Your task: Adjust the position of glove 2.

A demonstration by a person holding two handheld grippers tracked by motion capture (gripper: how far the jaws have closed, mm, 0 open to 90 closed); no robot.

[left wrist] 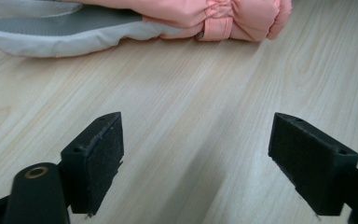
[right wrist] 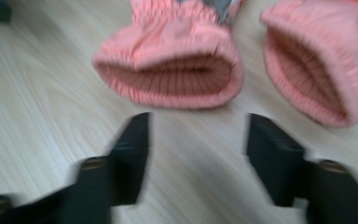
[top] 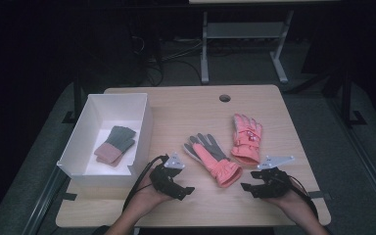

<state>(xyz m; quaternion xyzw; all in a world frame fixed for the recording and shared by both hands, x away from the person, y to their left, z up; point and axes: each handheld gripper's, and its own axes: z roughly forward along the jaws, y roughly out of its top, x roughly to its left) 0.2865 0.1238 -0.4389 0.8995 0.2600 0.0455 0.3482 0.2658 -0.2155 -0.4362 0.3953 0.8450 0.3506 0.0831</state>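
Right gripper view: jaws spread, nothing held; palm-up glove (right wrist: 168, 70) cuff just ahead. Cuff rim best pinched squarely. Left gripper (top: 185, 191) likewise spread, empty.

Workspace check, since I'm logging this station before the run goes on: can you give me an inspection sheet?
Surface: wooden table, with a round hole near the far edge.
Job's things: two pink ski gloves, the palm-up glove and the back-up glove, lying side by side; white box at left holding knitted gloves.
Clutter: nothing seen.
Grippers: left gripper and right gripper, both open, empty, near the glove cuffs.
Cables: a black cable trails from the left gripper; more on the floor.
Surroundings: dark room, table legs behind.
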